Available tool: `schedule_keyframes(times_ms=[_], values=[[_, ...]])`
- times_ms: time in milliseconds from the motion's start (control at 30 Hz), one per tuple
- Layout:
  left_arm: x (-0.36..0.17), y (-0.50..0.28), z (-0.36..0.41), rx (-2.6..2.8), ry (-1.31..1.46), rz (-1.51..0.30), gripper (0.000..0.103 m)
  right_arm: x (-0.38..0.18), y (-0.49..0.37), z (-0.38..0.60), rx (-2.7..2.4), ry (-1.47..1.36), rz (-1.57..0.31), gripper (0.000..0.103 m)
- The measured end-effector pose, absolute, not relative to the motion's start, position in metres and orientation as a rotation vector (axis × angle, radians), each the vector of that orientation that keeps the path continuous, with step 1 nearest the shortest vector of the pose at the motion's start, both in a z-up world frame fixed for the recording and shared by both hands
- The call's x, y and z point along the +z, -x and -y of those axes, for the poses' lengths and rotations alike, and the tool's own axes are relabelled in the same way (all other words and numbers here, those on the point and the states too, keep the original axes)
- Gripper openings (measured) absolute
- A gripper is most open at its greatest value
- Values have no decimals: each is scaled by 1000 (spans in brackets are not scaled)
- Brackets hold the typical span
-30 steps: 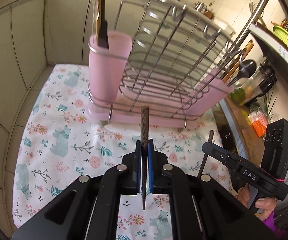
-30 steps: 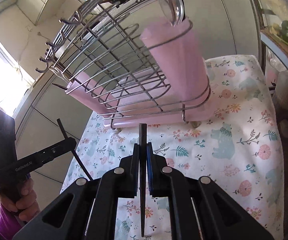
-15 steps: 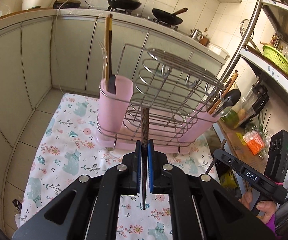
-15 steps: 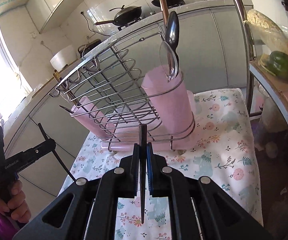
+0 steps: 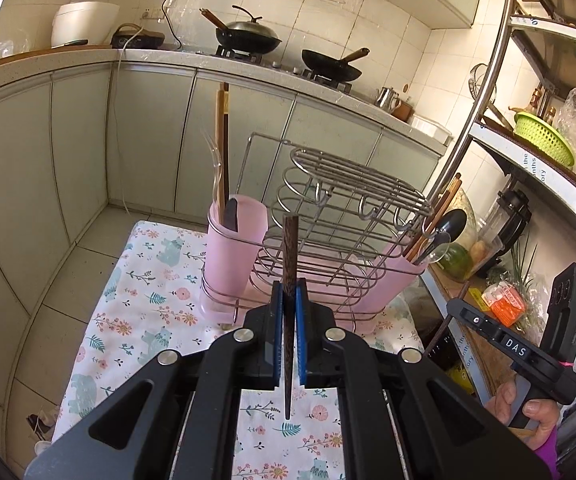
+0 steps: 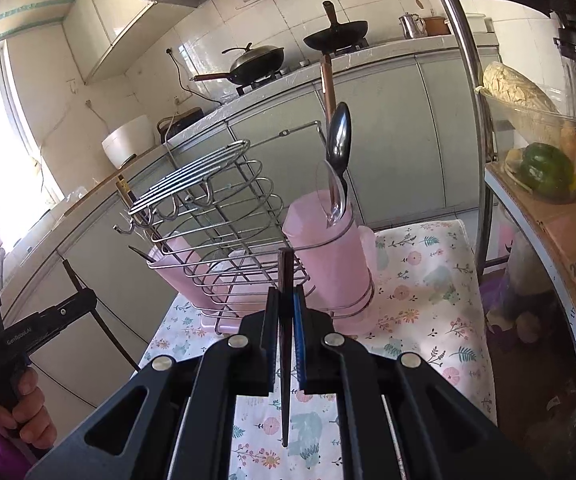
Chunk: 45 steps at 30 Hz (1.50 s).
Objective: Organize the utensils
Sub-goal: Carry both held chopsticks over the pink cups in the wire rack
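Left claw [image 5: 288, 312]: closed on a dark brown wooden chopstick [image 5: 289, 248], clamped between the blue pads. The thick square end stands up ahead of the claw; the thin tip points back toward the camera.

Right claw [image 6: 286, 308]: closed on a second dark wooden chopstick [image 6: 286, 272], held the same way, thick end forward, thin tip trailing back.

Both claws are above the desk, which is covered with a white floral cloth with bear print [image 5: 152, 292]. On the cloth stands a chrome wire dish rack on a pink tray [image 5: 327, 220], with a pink plastic cup at each end. The left pink cup [image 5: 236, 240] holds light wooden chopsticks and a dark flat utensil, all upright. The right pink cup [image 6: 327, 248] holds a steel spoon [image 6: 339, 136], a clear plastic spoon and a brown-handled utensil.

Neither held chopstick touches the rack or either cup.

In the left wrist view, the person's right hand [image 5: 527, 408] grips the other tool's handle at the lower right edge.
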<state>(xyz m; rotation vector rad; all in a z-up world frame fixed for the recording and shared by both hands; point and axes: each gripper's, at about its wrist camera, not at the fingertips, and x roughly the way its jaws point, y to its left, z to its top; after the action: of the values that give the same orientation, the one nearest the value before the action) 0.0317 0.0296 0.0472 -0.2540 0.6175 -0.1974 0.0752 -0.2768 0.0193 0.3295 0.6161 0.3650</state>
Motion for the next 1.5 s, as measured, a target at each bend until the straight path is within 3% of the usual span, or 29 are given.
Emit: schedule_keyframes(times_ms=[1500], values=[[78,-47,-30,-188,284,-393,5,82,-68,297,320,-336,-222,7]])
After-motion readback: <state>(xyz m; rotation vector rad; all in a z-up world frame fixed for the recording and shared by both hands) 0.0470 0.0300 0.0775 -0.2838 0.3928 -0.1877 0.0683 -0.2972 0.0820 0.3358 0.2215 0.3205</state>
